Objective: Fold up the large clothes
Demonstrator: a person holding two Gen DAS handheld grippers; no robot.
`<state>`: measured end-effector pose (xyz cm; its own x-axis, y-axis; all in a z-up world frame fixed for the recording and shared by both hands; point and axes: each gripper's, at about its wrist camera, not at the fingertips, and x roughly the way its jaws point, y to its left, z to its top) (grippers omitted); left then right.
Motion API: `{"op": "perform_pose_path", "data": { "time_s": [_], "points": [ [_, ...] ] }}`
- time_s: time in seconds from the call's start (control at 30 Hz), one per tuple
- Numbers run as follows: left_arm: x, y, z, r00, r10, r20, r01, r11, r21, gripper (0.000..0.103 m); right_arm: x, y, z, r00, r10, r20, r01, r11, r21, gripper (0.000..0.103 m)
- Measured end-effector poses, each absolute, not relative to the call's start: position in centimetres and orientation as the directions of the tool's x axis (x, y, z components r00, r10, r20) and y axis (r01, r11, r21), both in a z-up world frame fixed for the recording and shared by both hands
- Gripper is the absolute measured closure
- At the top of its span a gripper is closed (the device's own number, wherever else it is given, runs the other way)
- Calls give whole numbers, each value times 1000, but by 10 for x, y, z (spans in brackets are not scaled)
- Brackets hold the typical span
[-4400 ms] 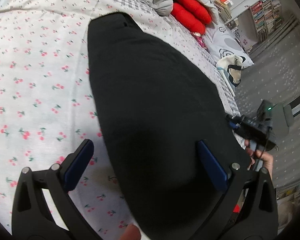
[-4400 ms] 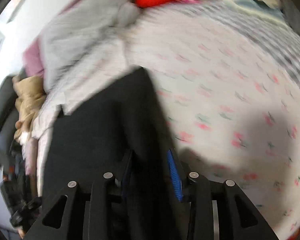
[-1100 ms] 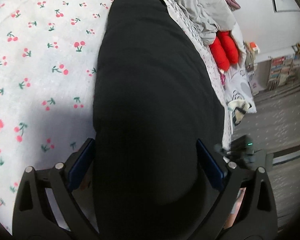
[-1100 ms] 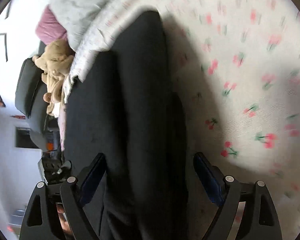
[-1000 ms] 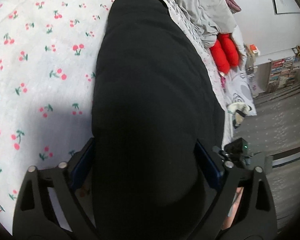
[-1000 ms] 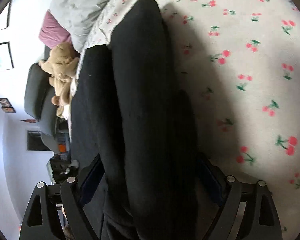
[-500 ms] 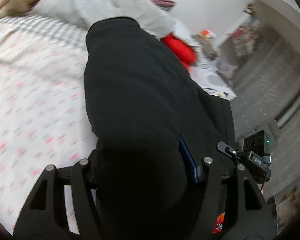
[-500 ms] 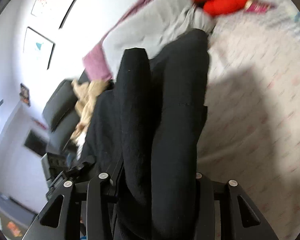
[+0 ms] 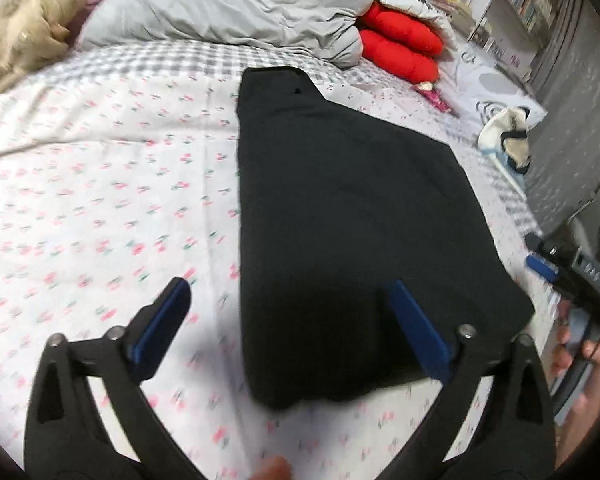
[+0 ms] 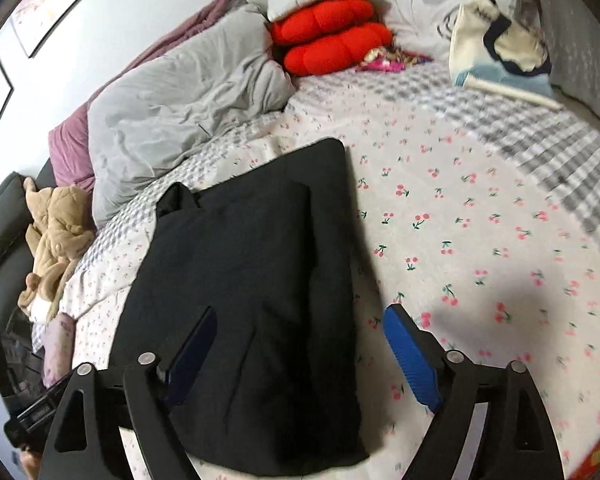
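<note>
**Folded black garment lying on the bed, both grippers spread and empty**

Left wrist view: my left gripper [image 9: 288, 324] hovers with its blue-padded jaws spread wide, holding nothing. Below it, a large black cloth garment [image 9: 340, 208] lies flat on the white bedsheet printed with small red cherries [image 9: 100, 220], folded into a long tapering slab, its near end between my fingers. Behind it are a crumpled grey duvet [image 9: 228, 4] and a pair of plump red cushions [image 9: 400, 46]. My other hand's tool shows at the right edge.

Right wrist view: my right gripper [image 10: 300, 350] is wide apart too, empty, above the garment's near end; stacked layers show along its right side. A tan plush toy [image 10: 54, 232] sits far left.

The fabric looks soft, limp and fairly thick, not slippery. I judge it will sag unless lifted at two corners, so I would pinch all layers together at the near corners.
</note>
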<state>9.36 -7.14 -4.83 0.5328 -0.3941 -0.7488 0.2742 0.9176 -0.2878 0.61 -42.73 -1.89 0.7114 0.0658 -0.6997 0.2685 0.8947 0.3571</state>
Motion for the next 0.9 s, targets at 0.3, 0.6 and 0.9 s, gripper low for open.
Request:
{"op": "perform_pose_path", "data": {
  "time_s": [0.3, 0.6, 0.9],
  "points": [
    [8, -53, -38, 499, -279, -820, 205, 958, -201, 1, -49, -345, 5, 673, -33, -738, 250, 950, 185, 0],
    [-33, -48, -64, 524, -229, -820, 150, 973, -176, 1, -74, -269, -40, 599, -79, -797, 182, 983, 39, 0],
    [-37, -61, -57, 570, -211, -794, 158, 977, -146, 1, -72, -266, -45, 592, -157, -791, 216, 976, -32, 0]
  ]
}}
